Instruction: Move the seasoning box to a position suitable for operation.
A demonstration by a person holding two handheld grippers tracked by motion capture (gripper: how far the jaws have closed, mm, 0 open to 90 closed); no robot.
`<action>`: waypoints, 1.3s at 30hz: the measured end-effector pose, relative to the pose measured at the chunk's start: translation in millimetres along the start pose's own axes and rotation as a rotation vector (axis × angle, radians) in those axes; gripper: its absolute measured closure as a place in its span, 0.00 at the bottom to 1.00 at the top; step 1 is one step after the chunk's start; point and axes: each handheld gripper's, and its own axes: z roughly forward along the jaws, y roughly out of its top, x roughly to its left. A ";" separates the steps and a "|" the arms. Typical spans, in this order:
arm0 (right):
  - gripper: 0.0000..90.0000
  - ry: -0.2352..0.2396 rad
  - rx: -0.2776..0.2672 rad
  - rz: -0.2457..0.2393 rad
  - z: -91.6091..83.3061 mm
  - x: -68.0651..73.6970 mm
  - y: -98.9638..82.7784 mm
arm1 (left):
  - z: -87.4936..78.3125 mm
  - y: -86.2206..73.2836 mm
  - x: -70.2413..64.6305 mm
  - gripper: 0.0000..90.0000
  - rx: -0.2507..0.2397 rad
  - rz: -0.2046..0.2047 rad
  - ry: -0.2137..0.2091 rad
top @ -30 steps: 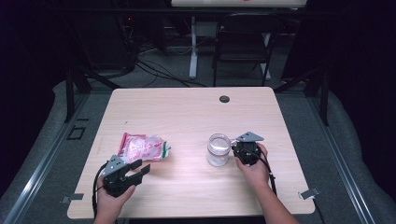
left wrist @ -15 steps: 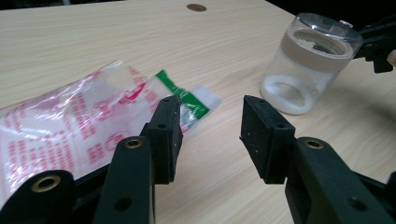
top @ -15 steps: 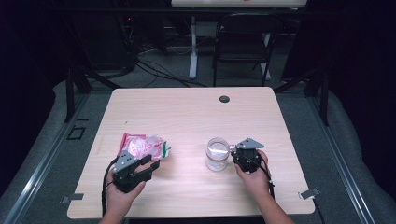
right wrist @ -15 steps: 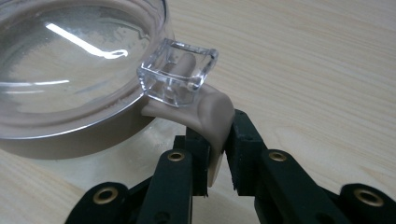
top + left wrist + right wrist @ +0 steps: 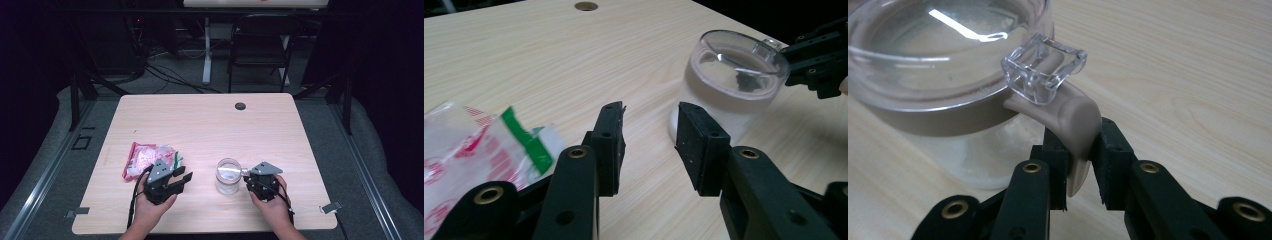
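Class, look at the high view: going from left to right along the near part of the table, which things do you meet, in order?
Snack packet → left tool → clear jar → right tool.

Both forearms enter the high view from its bottom edge, one hand wrapped around the body of each tool. The left tongs [image 5: 184, 179] point forward and to the right, level above the table [image 5: 200, 120]; their jaws have just been closing, stand apart, and grip nothing. The right tongs [image 5: 246, 173] point left. Their jaws have just been opening, with a beige latch tab [image 5: 1075, 122] between the pads.
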 end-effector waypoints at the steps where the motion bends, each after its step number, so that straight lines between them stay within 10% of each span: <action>1: 0.86 0.003 -0.009 0.001 -0.2 1.4 -0.8 | 2.4 0.7 -1.8 0.72 0.006 0.000 -0.009; 21: 0.87 0.100 -0.039 -0.089 -7.3 28.5 -8.6 | 4.2 -16.1 -4.9 0.88 0.048 -0.018 -0.090; 30: 0.73 0.157 -0.050 0.003 -21.4 25.0 -13.3 | -0.7 -15.9 -2.6 0.97 0.042 -0.044 -0.124; 39: 0.77 0.136 -0.088 -0.041 -50.6 28.1 -7.0 | -2.0 -14.1 -2.5 0.97 0.025 -0.059 -0.130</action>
